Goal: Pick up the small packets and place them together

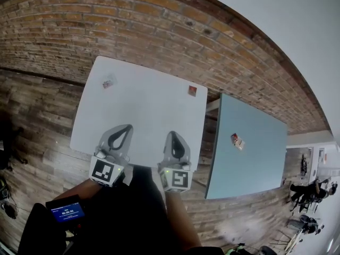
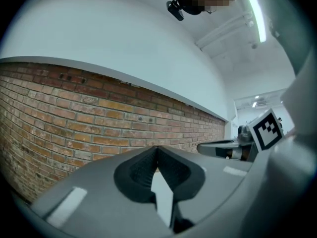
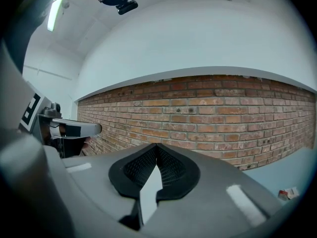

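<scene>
We look down on a dark wooden plank floor [image 1: 37, 142] that runs up to a long red brick wall [image 1: 159, 20]. Both gripper views show a plain white wall [image 3: 198, 38] above the brick. On the floor stands a white square table with rounded corners [image 1: 143, 116]. To its right, across a narrow gap, stands a pale blue rectangular table [image 1: 255, 163].

Near the white table's far left corner lies a small grey-and-red crumpled packet [image 1: 108, 82], too small for us to tell its long axis. Over the table's near edge the left gripper [image 1: 128, 127] points towards the brick wall, its jaws closed tip to tip with nothing between them. Just beside it the right gripper [image 1: 173, 134] points the same way, its jaws also pressed together and empty.

By the far right corner lies a small dark red square packet [image 1: 192, 90], flat, its edges roughly in line with the table's. On the left half of the pale blue table lies a small red-and-white packet [image 1: 237, 141]. Its long axis runs diagonally, from upper left to lower right in the head view. At the far right edge of the room, seated people [image 1: 311, 193] show.
</scene>
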The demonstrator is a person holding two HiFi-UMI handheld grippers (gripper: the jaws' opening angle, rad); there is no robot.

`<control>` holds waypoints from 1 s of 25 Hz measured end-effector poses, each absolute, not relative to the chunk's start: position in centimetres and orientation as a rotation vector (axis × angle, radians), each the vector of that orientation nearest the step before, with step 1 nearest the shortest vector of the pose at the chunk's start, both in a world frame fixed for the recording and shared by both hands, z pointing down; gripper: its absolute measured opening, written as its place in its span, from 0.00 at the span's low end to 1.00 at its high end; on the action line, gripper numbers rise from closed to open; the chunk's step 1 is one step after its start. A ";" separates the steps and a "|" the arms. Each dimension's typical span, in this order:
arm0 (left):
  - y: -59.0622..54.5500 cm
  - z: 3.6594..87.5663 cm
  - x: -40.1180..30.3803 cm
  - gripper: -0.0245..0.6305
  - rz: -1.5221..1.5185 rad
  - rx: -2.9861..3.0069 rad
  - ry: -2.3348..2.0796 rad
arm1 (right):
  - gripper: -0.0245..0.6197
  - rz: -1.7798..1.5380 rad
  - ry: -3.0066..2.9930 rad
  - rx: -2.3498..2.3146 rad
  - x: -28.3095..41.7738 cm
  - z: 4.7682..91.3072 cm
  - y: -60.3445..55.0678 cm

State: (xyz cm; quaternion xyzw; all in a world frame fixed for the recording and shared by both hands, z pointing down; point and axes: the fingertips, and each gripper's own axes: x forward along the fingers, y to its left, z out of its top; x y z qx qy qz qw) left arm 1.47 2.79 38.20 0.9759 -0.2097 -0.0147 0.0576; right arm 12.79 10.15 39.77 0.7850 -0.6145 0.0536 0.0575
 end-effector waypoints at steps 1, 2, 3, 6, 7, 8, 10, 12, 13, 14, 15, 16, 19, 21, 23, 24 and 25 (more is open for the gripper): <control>2.5 38.2 1.7 0.04 -0.044 2.955 -0.655 | 0.04 0.155 -1.876 2.376 13.2 39.8 9.8; 2.1 38.2 1.9 0.04 -0.041 2.953 -0.674 | 0.04 0.157 -1.882 2.361 13.7 40.1 9.6; 1.7 38.3 2.3 0.04 -0.032 2.952 -0.690 | 0.04 0.166 -1.882 2.342 14.2 40.5 9.4; 0.9 38.4 4.0 0.04 -0.008 2.945 -0.699 | 0.04 0.152 -1.893 2.337 16.4 40.3 8.6; 0.6 38.3 4.6 0.04 -0.015 2.942 -0.700 | 0.04 0.148 -1.893 2.338 17.0 40.2 8.4; 0.4 38.2 5.2 0.04 -0.023 2.940 -0.703 | 0.04 0.158 -1.892 2.339 17.6 40.3 8.2; -0.1 37.9 6.4 0.04 -0.025 2.950 -0.716 | 0.05 0.190 -1.897 2.337 18.7 40.7 7.8; -0.6 37.6 7.7 0.04 -0.017 2.965 -0.735 | 0.05 0.219 -1.911 2.324 19.7 41.2 7.2; -0.9 37.5 8.3 0.04 -0.015 2.967 -0.746 | 0.05 0.234 -1.915 2.315 20.3 41.4 7.0; -1.1 37.4 8.8 0.04 -0.017 2.963 -0.758 | 0.05 0.244 -1.918 2.304 20.9 41.7 6.7; -1.4 37.3 9.1 0.04 -0.016 2.958 -0.772 | 0.05 0.245 -1.919 2.291 21.6 42.1 6.3; -1.6 37.4 9.3 0.04 -0.013 2.954 -0.785 | 0.05 0.241 -1.916 2.281 22.4 42.5 5.9; -2.3 38.1 9.3 0.04 0.005 2.945 -0.805 | 0.05 0.257 -1.874 2.274 24.8 43.9 5.1; -3.0 38.7 9.1 0.04 0.032 2.913 -0.807 | 0.05 0.294 -1.839 2.277 26.1 44.6 4.8; -4.1 38.6 9.1 0.04 0.040 2.902 -0.803 | 0.08 0.321 -1.799 2.285 27.6 45.3 4.6; -4.6 38.4 9.2 0.04 0.039 2.912 -0.803 | 0.09 0.328 -1.774 2.289 28.4 45.8 4.4; -5.2 38.3 9.5 0.04 0.040 2.925 -0.805 | 0.09 0.333 -1.749 2.291 29.3 46.4 4.3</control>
